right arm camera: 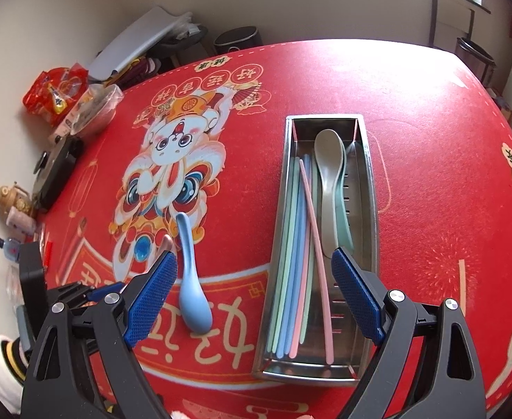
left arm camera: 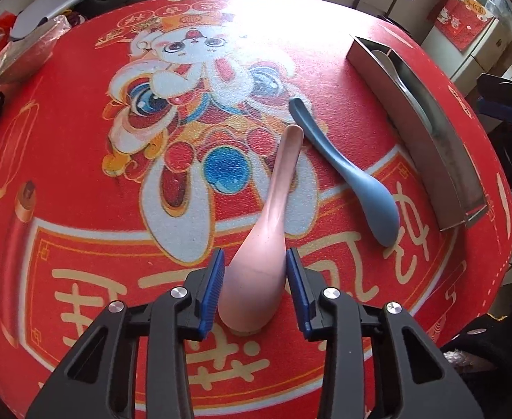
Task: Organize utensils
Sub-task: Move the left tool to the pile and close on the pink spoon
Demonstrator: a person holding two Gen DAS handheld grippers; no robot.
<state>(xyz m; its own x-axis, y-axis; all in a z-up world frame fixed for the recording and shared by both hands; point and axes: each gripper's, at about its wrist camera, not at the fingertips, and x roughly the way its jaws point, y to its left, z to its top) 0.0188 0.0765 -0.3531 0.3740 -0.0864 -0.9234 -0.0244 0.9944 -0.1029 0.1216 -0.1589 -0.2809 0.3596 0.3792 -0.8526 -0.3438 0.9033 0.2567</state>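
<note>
A pink spoon (left arm camera: 269,216) lies on the red mat, handle pointing away. My left gripper (left arm camera: 256,255) is shut on its bowl, a blue pad touching each side. A blue spoon (left arm camera: 360,181) lies just right of it on the mat, free, and also shows in the right wrist view (right arm camera: 191,293). My right gripper (right arm camera: 254,255) hangs open and wide above the mat, between the blue spoon and the steel tray (right arm camera: 367,181), with nothing between its fingers. The tray holds several pastel chopsticks (right arm camera: 299,262), a grey spoon (right arm camera: 329,174) and a green spoon under it.
The steel tray (left arm camera: 427,139) stands to the right of both loose spoons. Snack packets (right arm camera: 57,94), a clear tub (right arm camera: 95,111), a dark box and small bottles crowd the table's left edge. A person's sleeve (right arm camera: 1,359) is at the lower left.
</note>
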